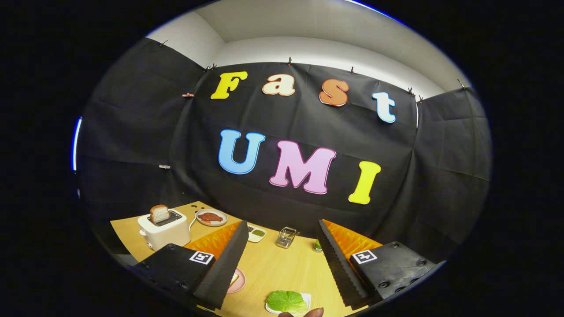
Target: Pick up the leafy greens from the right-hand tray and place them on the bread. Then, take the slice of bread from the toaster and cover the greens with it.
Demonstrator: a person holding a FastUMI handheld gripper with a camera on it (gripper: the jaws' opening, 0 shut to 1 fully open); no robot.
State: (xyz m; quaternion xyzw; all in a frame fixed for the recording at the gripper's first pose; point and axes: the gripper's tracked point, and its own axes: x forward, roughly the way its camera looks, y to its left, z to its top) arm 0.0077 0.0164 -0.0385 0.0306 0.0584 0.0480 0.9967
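Near the table's front edge, between the wide-spread, empty fingers of the gripper (282, 259), leafy greens (286, 301) lie on a small white tray (307, 299). Light, limp, tearable; likely best pinched at the bunched middle. Bread slice (159, 213) stands in toaster (164, 229), far left corner.

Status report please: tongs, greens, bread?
Tongs open, holding nothing. Leafy greens on their tray, between the fingers. Bread slice in toaster. Nothing in the way.

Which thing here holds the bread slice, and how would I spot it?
Start at the wooden table. Beyond the gripper, whose jaws stand open on nothing, sits a white toaster, beside a plate of red food. It alone is boxy, with a bread slice standing out of its top.
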